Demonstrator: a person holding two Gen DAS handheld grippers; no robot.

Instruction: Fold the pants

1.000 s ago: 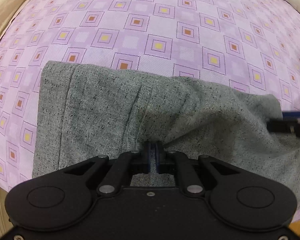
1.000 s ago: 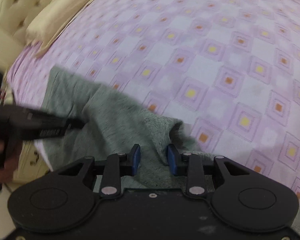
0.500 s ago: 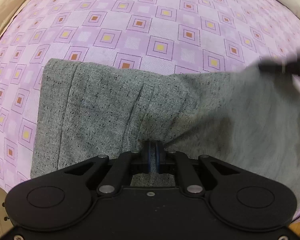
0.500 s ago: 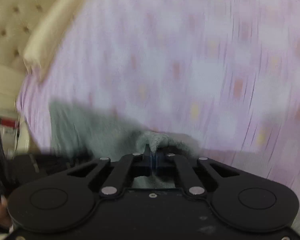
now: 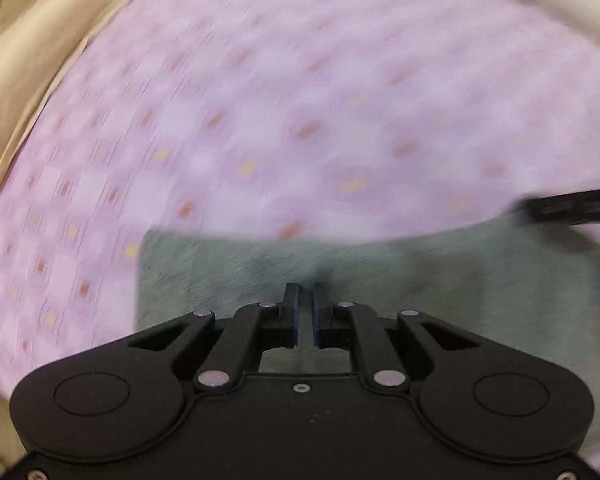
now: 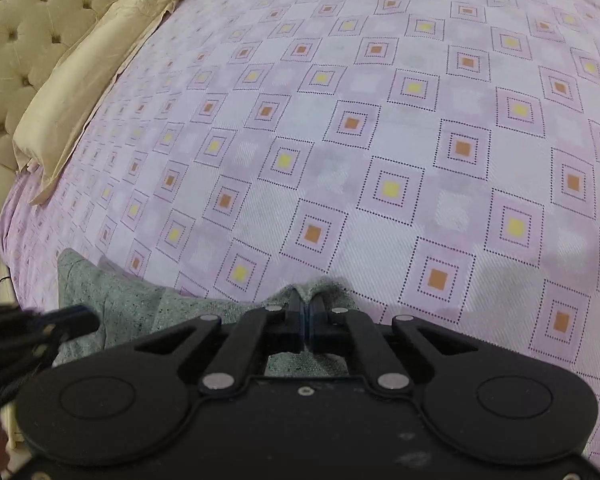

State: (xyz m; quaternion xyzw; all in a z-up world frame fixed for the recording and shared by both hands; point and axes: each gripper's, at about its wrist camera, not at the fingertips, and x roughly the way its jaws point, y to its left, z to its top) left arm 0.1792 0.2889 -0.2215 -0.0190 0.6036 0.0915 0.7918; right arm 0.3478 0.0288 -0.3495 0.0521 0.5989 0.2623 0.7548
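The grey speckled pants [image 5: 440,284] lie at the near edge of the bed, blurred in the left wrist view. My left gripper [image 5: 306,300] is shut on the pants' near edge. My right gripper [image 6: 306,304] is shut on a pinched fold of the pants [image 6: 140,304], whose cloth bunches up around the fingertips. The right gripper's fingers [image 5: 572,208] show as a dark bar at the right of the left wrist view, holding the cloth's far right corner. The left gripper [image 6: 56,320] shows at the lower left of the right wrist view.
A pink bedsheet [image 6: 380,140] with yellow and orange squares covers the bed. A cream pillow [image 6: 80,92] and a tufted cream headboard [image 6: 24,40] stand at the left. The bed's edge is at the lower left.
The right gripper went from open to shut on the pants. Both grippers have lifted and carried the cloth forward over the bed; much less of the pants shows in either view.
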